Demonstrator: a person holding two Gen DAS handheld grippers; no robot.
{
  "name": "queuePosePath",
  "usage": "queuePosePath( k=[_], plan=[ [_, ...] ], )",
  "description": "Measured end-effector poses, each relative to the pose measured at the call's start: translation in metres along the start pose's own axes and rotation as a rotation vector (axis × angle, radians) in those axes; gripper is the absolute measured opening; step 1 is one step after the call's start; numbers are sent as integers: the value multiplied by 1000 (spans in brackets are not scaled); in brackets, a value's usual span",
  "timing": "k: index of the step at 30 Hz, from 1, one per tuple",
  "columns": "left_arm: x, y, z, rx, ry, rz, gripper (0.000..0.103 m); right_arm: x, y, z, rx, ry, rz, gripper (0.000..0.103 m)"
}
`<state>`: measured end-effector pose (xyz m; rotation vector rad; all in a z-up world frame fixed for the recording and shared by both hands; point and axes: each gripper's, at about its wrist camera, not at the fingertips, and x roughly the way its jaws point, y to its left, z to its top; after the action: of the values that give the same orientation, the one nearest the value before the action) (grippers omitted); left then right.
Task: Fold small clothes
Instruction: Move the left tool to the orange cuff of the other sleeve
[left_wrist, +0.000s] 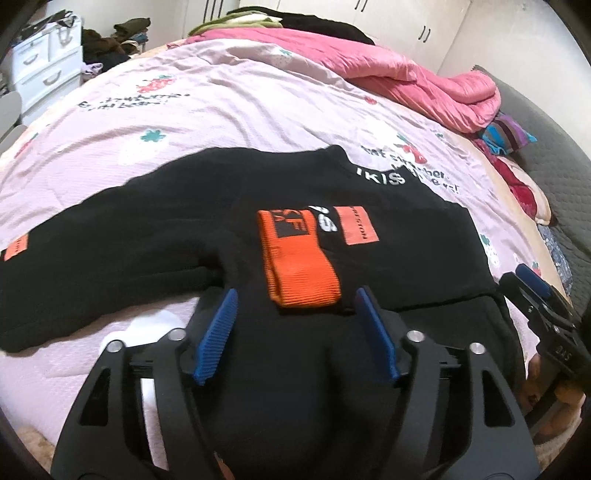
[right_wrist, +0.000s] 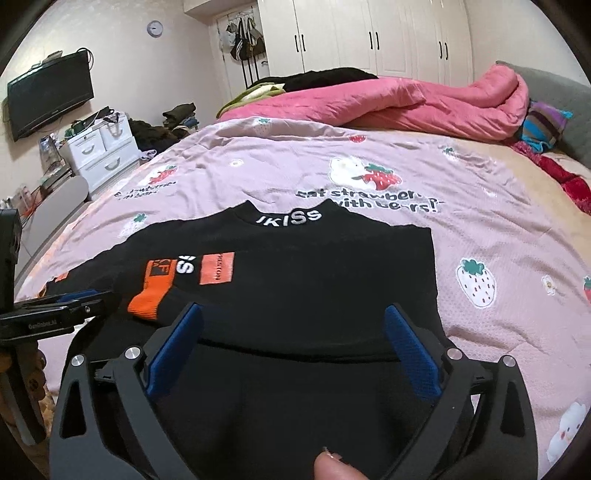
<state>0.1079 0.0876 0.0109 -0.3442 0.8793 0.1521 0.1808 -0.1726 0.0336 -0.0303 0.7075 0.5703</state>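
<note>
Sweater (left_wrist: 295, 192) lies just ahead of left gripper (left_wrist: 295, 306) & right gripper (right_wrist: 293, 321), both wide.

The black sweater (left_wrist: 155, 236) is running off the lower edge of the left wrist view, its hem hiding under the left gripper (left_wrist: 295, 310). Lettering on the orange patch (right_wrist: 217, 273) is blurring.

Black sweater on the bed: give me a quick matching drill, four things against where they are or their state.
1 black sweater
2 orange cuff
3 pink quilt
4 left hand-held gripper

a bunched at the far side of the bed
b open over the near hem
c spread flat on the strawberry sheet
d folded onto the chest

Pairs: 1-c, 2-d, 3-a, 4-b
</note>
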Motion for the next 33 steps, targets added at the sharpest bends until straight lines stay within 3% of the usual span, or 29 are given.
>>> queuePosePath(
  k=[13,33],
  plan=[
    [-39,32,-7,-63,-93,45,89,-13,36,6,-35,-15,-8,99],
    [-88,86,-14,-162,-178,91,93,-16,106,21,-116,-36,70,99]
  ],
)
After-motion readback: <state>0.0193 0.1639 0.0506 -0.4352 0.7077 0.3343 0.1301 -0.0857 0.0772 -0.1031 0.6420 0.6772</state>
